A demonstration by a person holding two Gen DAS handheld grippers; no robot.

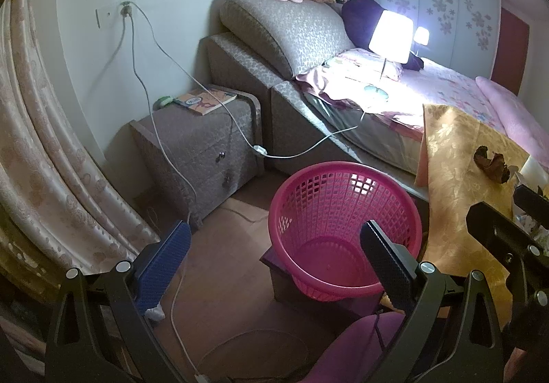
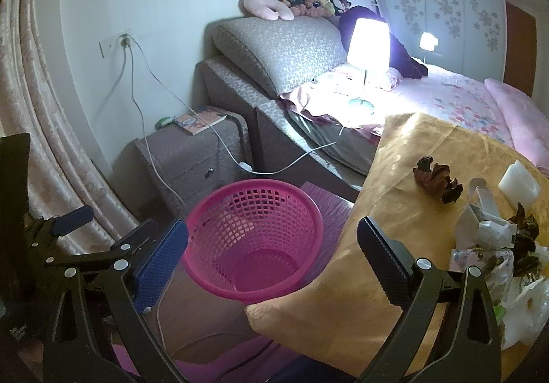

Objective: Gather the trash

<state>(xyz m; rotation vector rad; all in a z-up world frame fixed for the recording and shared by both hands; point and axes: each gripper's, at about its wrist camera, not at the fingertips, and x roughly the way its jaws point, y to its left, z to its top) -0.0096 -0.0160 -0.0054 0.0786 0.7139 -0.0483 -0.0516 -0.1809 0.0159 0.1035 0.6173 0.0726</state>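
Note:
A pink plastic mesh basket (image 1: 343, 228) stands empty on a low stool beside a table with a gold cloth (image 1: 456, 156). It also shows in the right wrist view (image 2: 254, 242). My left gripper (image 1: 274, 245) is open and empty, held above the basket's near side. My right gripper (image 2: 271, 245) is open and empty, over the basket's rim and the table's corner. On the gold cloth (image 2: 394, 211) lie brown dried peel (image 2: 435, 178), a torn white carton (image 2: 480, 215), a white block (image 2: 520, 182) and crumpled wrappers (image 2: 514, 266). The peel shows in the left view too (image 1: 490, 163).
A bed (image 2: 446, 98) with a lit lamp (image 2: 369, 50) stands behind the table. A grey nightstand (image 1: 202, 142) holds a book. White cables (image 1: 178, 177) hang from a wall socket and trail on the floor. A curtain (image 1: 44, 156) hangs at left.

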